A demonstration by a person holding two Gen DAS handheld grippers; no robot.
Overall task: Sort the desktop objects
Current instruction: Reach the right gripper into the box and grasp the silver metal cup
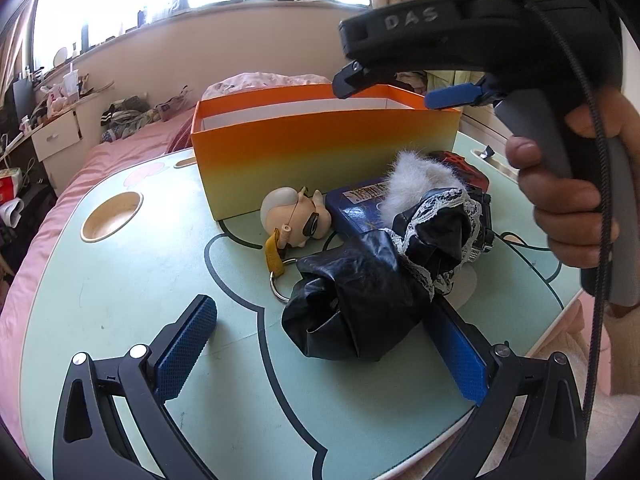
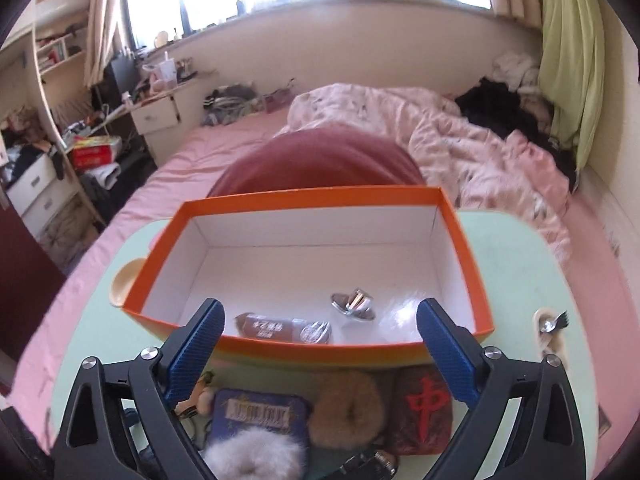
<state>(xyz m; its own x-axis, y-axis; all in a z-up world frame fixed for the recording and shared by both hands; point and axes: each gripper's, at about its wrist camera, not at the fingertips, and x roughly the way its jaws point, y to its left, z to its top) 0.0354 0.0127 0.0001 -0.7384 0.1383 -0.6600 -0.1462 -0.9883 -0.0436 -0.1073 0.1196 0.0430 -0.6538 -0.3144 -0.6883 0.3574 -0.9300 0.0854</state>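
The right hand-held gripper point(image 2: 320, 354) hangs wide and empty over the orange box point(image 2: 316, 194); only its view shows the brown packet point(image 2: 280, 327) and metal clip point(image 2: 354, 304) inside. The left hand-held gripper point(image 1: 326, 344), also wide, straddles black lace-trimmed fabric point(image 1: 372, 280) on the desk point(image 1: 120, 280), near the box.

- Pale green lap table point(image 1: 120, 300) rests on a pink bed point(image 2: 208, 148).
- On it: orange box point(image 1: 320, 148), doll-head keychain point(image 1: 294, 216), blue tin point(image 1: 356, 208), black lace-trimmed cloth point(image 1: 360, 300), possibly a watch underneath.
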